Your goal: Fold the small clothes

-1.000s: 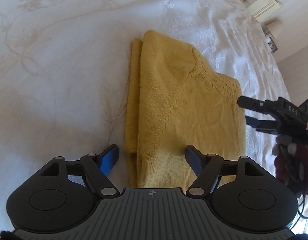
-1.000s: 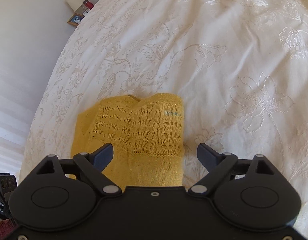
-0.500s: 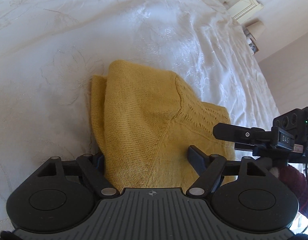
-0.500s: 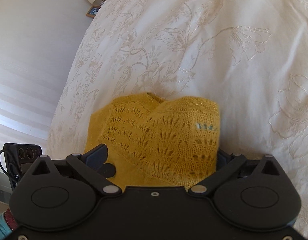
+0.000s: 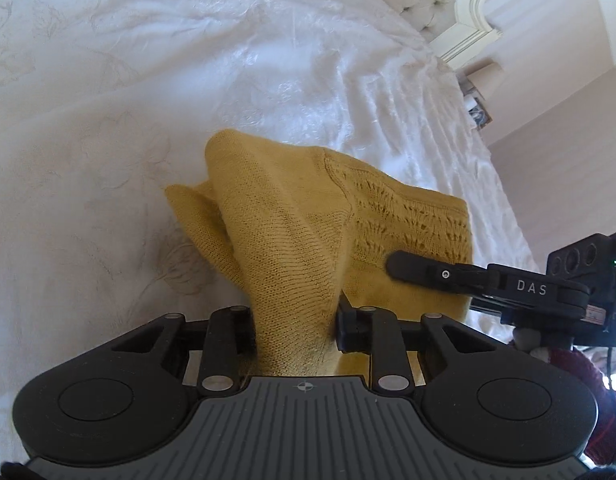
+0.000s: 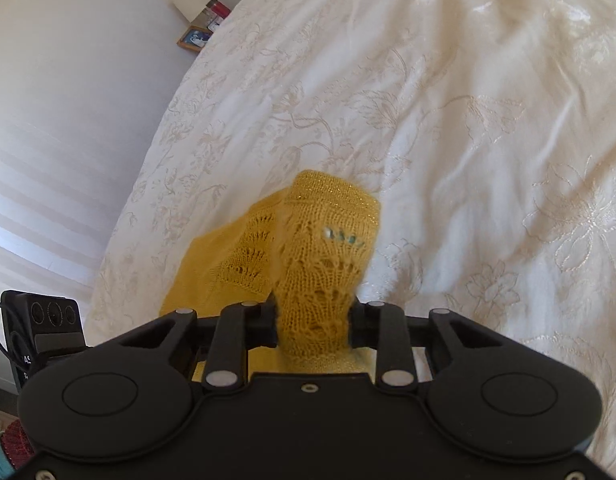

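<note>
Yellow knit sweater lay on the white embroidered bedspread, already reduced to a narrow folded strip: plain-knit panel on one side, lace-pattern yoke on the other, with a lower layer showing past the left edge in the left wrist view. Judged: the lengthwise folds were done; the crosswise fold was in hand and not yet laid.

Left gripper was closing on the near edge of the plain-knit end, with fabric bunched between the jaws and rising into a ridge off the bedspread. Right gripper was likewise closing on the lace end, knit gathered between its jaws and pulled up into a peak; a small pale label showed through the lace. In the left wrist view one finger of the right gripper lay over the lace panel, so both tools held the same near edge, side by side.

The far end of the sweater rested flat on the bedspread. Remaining, as judged: carry the lifted near edge over to the far edge, set it down square, release, smooth. Risk: the layers could slip apart in the lift, since the lower layer sat offset at the left

A bedside lamp and a small framed picture stood at the bed's far side, clear of the work
</note>
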